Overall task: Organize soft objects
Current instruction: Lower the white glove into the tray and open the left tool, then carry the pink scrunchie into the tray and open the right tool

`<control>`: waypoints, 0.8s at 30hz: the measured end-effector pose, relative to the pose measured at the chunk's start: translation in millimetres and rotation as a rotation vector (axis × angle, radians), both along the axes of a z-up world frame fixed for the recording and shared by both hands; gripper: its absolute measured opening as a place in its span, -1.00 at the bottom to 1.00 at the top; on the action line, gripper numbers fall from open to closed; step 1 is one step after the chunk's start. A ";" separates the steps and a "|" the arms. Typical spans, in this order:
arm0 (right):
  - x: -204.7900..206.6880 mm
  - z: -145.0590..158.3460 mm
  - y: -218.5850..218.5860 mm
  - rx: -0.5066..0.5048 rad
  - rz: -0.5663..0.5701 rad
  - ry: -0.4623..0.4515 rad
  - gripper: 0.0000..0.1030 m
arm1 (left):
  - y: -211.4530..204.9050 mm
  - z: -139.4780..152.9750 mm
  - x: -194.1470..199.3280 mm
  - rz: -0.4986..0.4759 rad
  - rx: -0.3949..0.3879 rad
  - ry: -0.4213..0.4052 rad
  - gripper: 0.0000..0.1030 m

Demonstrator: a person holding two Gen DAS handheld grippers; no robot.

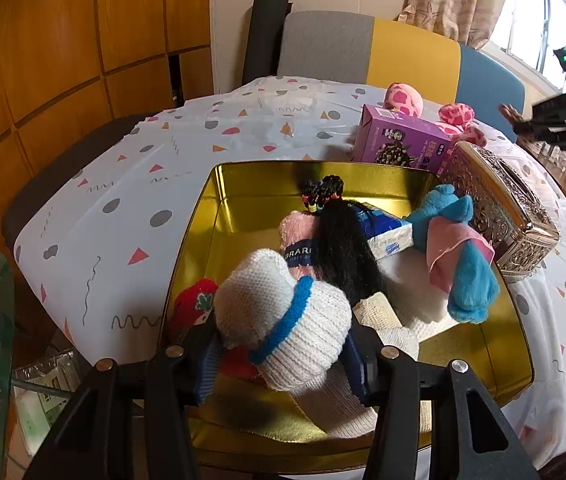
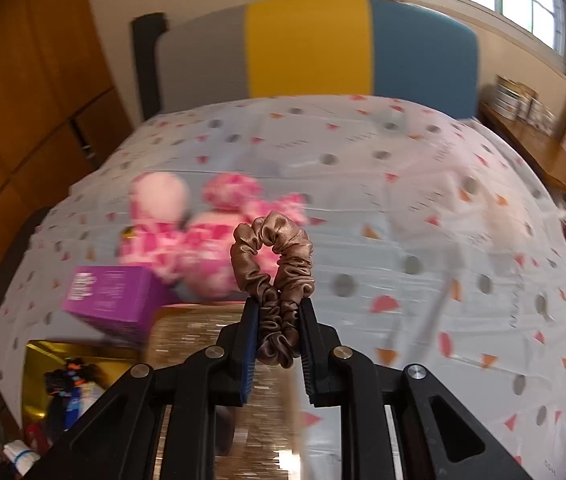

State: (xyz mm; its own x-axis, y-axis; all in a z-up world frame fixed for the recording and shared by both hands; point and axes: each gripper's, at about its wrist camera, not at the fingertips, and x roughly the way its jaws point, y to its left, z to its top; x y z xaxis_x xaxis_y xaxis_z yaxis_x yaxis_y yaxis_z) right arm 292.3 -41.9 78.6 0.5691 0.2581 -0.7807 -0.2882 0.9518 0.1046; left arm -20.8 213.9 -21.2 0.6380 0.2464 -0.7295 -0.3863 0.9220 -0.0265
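My left gripper (image 1: 279,344) is shut on a white knitted hat with a blue band (image 1: 283,320) and holds it over the near end of the gold tin (image 1: 219,192). The tin holds a black hairpiece (image 1: 339,248), a pink rolled towel (image 1: 297,240), a blue plush (image 1: 463,264), a tissue pack (image 1: 391,240) and a red knit item (image 1: 195,300). My right gripper (image 2: 277,320) is shut on a brown satin scrunchie (image 2: 275,264), held above the table. A pink spotted plush (image 2: 211,232) lies beyond it; it also shows in the left wrist view (image 1: 403,98).
A purple box (image 1: 399,140) and an ornate silver tissue box (image 1: 499,208) stand behind and right of the tin. In the right wrist view the purple box (image 2: 119,296) and the gold tin (image 2: 43,364) lie to the lower left. A patterned tablecloth (image 2: 423,220) covers the table. A chair (image 1: 367,52) stands behind.
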 end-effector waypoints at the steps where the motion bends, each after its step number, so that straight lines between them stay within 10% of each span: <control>1: -3.2 1.7 9.3 0.008 0.020 -0.003 -0.66 | 0.5 -0.7 -0.2 0.001 -0.003 0.002 0.02; 24: -190.2 -46.7 134.9 0.057 0.529 0.080 -0.66 | 30.0 -34.5 18.0 0.067 -0.073 0.086 0.07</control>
